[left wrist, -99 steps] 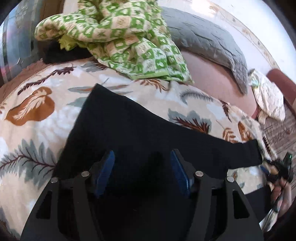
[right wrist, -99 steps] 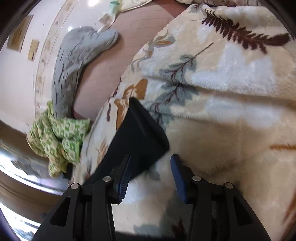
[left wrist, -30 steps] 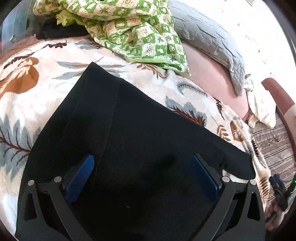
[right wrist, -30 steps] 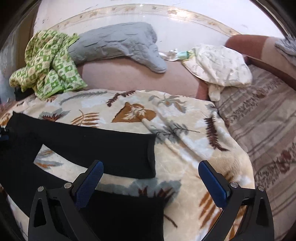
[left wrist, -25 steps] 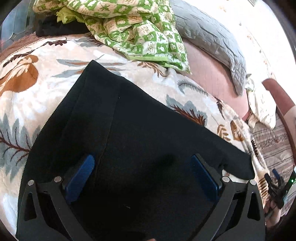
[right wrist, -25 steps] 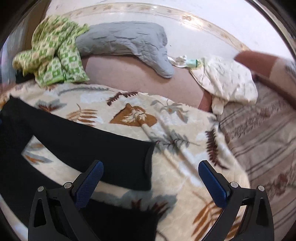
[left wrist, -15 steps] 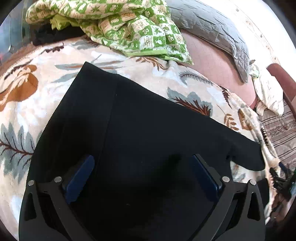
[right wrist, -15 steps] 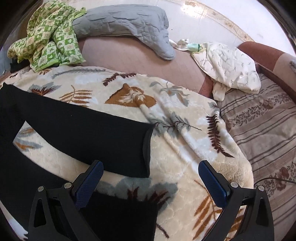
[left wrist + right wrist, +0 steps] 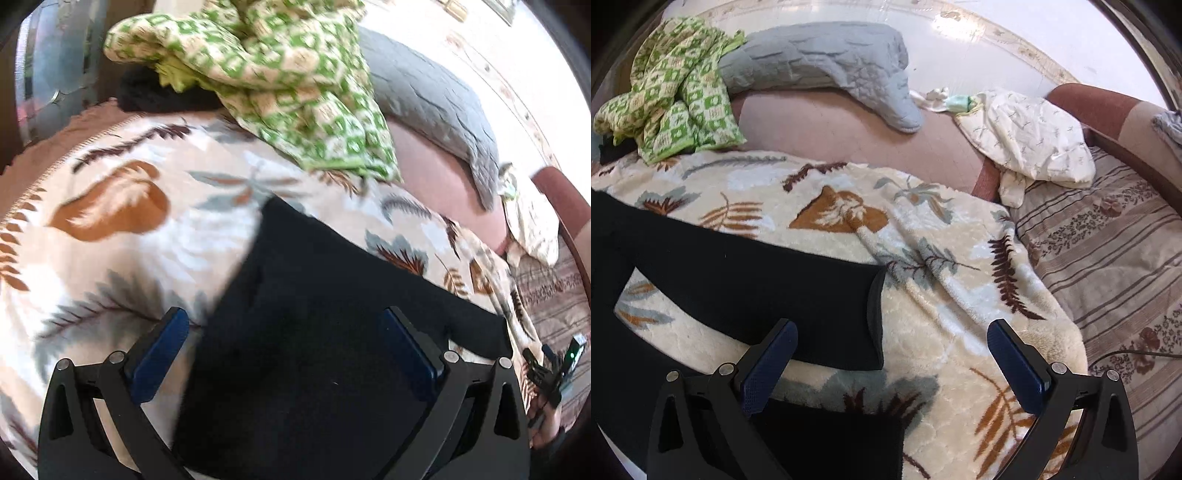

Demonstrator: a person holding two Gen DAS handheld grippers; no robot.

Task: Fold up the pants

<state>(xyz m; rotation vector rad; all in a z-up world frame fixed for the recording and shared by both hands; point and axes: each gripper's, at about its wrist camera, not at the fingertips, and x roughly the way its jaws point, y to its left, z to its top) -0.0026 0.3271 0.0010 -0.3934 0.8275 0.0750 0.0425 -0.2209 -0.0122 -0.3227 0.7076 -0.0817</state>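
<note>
Black pants (image 9: pixel 314 314) lie spread flat on a cream leaf-print blanket (image 9: pixel 110 236). In the left wrist view my left gripper (image 9: pixel 284 354) hovers open above the waist end, its left finger over the blanket and its right finger over the black cloth. The right wrist view shows the two legs apart: the far leg (image 9: pixel 757 284) ends in a hem (image 9: pixel 875 317), and the near leg (image 9: pixel 831 439) lies at the bottom edge. My right gripper (image 9: pixel 892 369) is open above the leg ends, holding nothing.
A green checked quilt (image 9: pixel 280 77) and a grey pillow (image 9: pixel 827 62) lie at the back of the bed. A cream cloth (image 9: pixel 1030 136) sits at the right by a striped floral sheet (image 9: pixel 1108 258). A wall runs behind the bed.
The left gripper has shifted left, so its left finger is now over the blanket instead of the pants. The right gripper view stays nearly the same. Both opened wide since 3.3 s ago.
</note>
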